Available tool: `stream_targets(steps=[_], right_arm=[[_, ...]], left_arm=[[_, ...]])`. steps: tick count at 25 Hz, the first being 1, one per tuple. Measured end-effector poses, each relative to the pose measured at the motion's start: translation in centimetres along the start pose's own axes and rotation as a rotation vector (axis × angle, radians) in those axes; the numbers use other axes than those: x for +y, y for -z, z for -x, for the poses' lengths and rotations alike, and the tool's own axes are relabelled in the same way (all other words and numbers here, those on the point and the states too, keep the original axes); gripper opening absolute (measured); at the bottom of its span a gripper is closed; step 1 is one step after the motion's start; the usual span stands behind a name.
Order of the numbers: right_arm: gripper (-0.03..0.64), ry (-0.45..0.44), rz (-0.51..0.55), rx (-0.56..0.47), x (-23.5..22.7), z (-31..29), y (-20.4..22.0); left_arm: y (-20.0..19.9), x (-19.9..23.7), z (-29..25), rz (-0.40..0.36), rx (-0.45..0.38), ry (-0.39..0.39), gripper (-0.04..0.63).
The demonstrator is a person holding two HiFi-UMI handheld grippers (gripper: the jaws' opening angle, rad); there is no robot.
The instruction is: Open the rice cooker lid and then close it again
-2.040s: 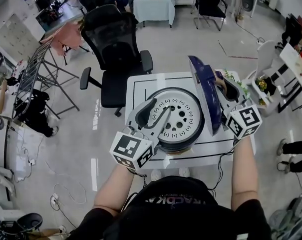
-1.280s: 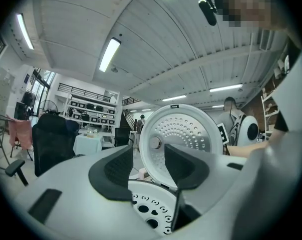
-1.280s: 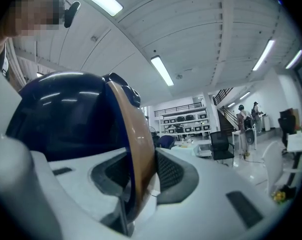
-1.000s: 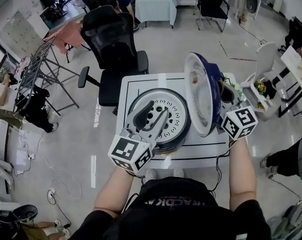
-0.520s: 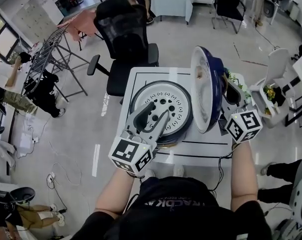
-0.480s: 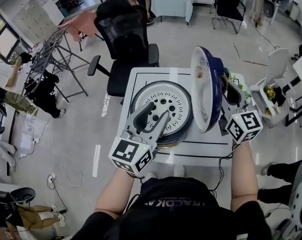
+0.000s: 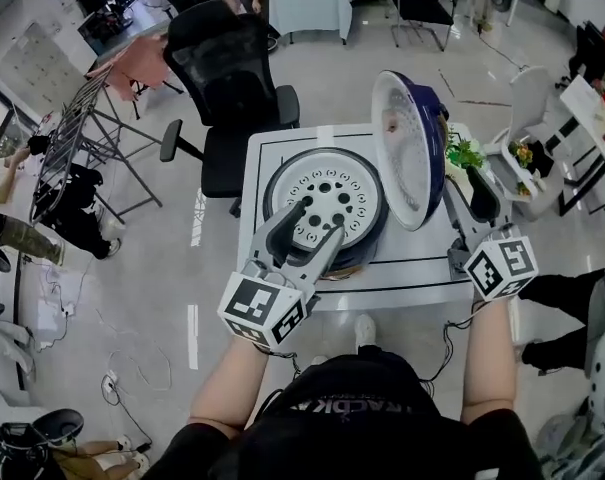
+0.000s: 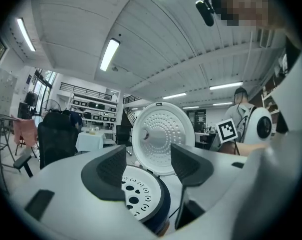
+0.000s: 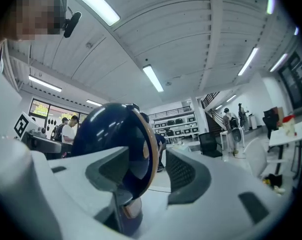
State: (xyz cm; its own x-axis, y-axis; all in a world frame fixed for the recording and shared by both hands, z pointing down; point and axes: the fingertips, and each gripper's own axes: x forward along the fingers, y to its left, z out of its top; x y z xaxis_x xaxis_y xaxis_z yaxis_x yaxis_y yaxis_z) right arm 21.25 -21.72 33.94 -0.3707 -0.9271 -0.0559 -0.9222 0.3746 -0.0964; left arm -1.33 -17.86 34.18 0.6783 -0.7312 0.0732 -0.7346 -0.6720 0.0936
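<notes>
The rice cooker's body (image 7: 322,203) stands on a white table (image 7: 272,153), its white perforated inner plate facing up. Its dark blue lid (image 7: 407,148) stands upright at the body's right side, white inside facing left. My left gripper (image 7: 304,230) reaches over the body's near rim; its jaws have just been opening and nothing is between them. In the left gripper view the gripper (image 8: 148,161) frames the body (image 8: 141,201) and the lid (image 8: 163,139). My right gripper (image 7: 465,183) sits right of the lid. Its jaws (image 9: 155,169) have just been opening, and the lid's rim (image 9: 148,149) shows in the gap, untouched.
A black office chair (image 7: 222,78) stands behind the table. A small green plant (image 7: 465,153) sits at the table's right edge, close to my right gripper. A white chair (image 7: 527,108) is further right, a metal rack (image 7: 82,138) at the left. Cables hang off the table's front.
My right gripper has drawn back toward me, off the lid, and its jaws stand wider. The lid stays upright. The left gripper has slid back a little along the cooker's near rim.
</notes>
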Motion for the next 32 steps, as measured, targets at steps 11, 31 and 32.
stream_targets(steps=[11,31,32], right_arm=[[0.216,0.068,0.055,-0.024,7.7,8.6,-2.0],[0.216,0.055,0.074,-0.062,14.4,15.2,-3.2],[0.216,0.057,0.072,-0.064,14.4,15.3,-3.2]], left_arm=[[0.7,-3.4,6.0,0.011,-0.013,0.125,0.276],[0.6,-7.6,12.5,-0.014,-0.040,0.154,0.278],[0.5,-7.7,12.6,-0.016,-0.042,0.156,0.278]])
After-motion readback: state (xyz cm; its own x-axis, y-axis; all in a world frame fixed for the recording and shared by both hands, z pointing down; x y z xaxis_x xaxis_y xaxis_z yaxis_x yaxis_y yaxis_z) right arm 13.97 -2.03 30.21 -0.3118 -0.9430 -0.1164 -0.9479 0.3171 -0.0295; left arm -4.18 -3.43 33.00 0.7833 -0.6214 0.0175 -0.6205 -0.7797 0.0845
